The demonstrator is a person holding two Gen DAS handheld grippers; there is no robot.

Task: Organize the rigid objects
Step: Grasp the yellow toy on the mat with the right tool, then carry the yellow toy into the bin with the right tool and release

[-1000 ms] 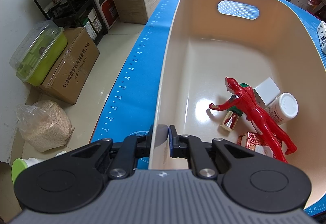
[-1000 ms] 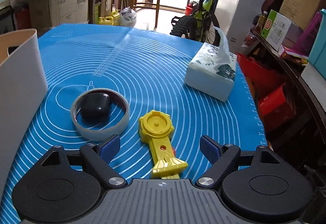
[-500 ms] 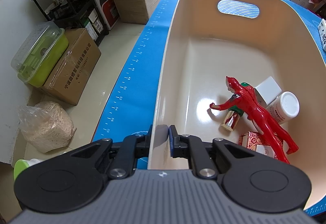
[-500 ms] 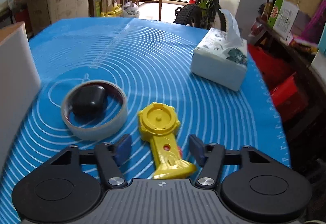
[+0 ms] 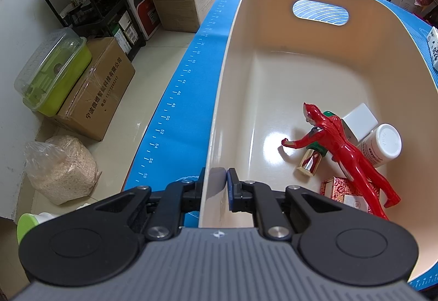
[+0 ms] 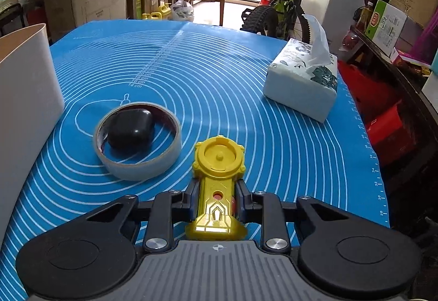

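My left gripper [image 5: 215, 186] is shut on the near rim of the cream bin [image 5: 273, 73]. In the bin lie a red figure [image 5: 342, 145], a white bottle [image 5: 382, 143], a white block [image 5: 360, 120], a gold and green tube [image 5: 312, 158] and a red packet [image 5: 339, 188]. My right gripper [image 6: 217, 198] is shut on the handle of a yellow toy launcher [image 6: 217, 166] on the blue mat. A tape roll [image 6: 138, 162] with a black earbud case [image 6: 130, 129] inside lies to its left.
A tissue box [image 6: 301, 87] stands at the mat's right. The bin's outer wall [image 6: 24, 87] is at the far left of the right wrist view. Cardboard boxes [image 5: 95, 92], a rack and a grain bag [image 5: 61, 169] sit on the floor left of the table.
My right gripper moved forward over the yellow launcher and closed its fingers on the handle. My left gripper stayed shut on the bin rim.
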